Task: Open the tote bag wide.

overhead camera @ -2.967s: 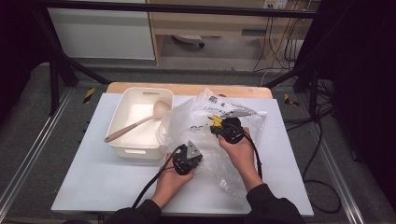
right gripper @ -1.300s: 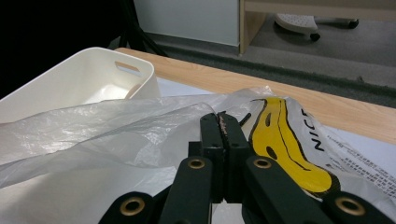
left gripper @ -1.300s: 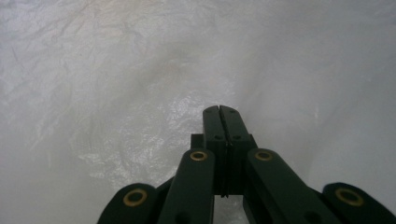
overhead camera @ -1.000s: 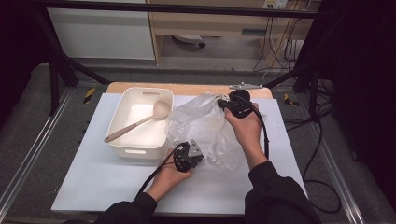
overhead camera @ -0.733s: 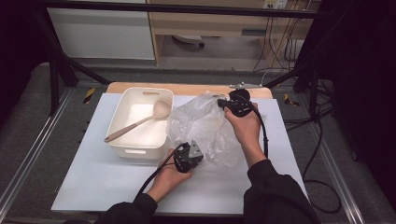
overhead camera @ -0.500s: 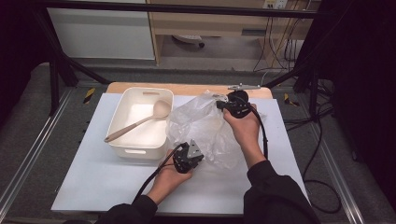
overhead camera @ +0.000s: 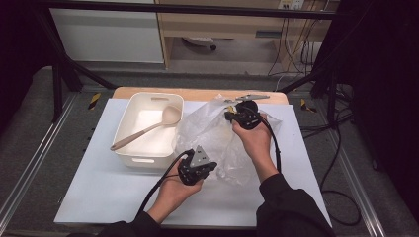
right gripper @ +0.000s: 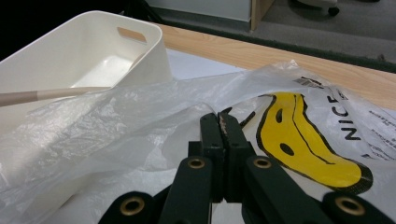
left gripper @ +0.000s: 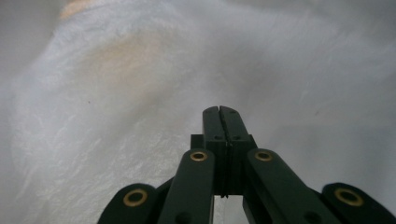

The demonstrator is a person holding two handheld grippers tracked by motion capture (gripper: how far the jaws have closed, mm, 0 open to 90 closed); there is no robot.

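A clear plastic bag, printed with a yellow banana, is seen spread over the middle of a white table, its left edge lying against a white plastic bin. A beige ladle rests slanted inside the bin, its bowl at the far right corner.

The left gripper is held at the bag's near edge, and in the left gripper view its jaws are seen pressed together with thin film apparently pinched between them. The right gripper is held at the bag's far edge; in the right gripper view its jaws are likewise closed on a fold of the film. The bag is judged to be stretched or lifted between the two grips.

Several risks can be foreseen. The slippery film could be pulled out of either pinch if the hands are drawn too far apart. The thin plastic could be torn at a clamped point by a sharp tug. Should only one layer be caught, the mouth may not be opened as intended. The ladle's bowl or the bin could be snagged by the trailing edge.
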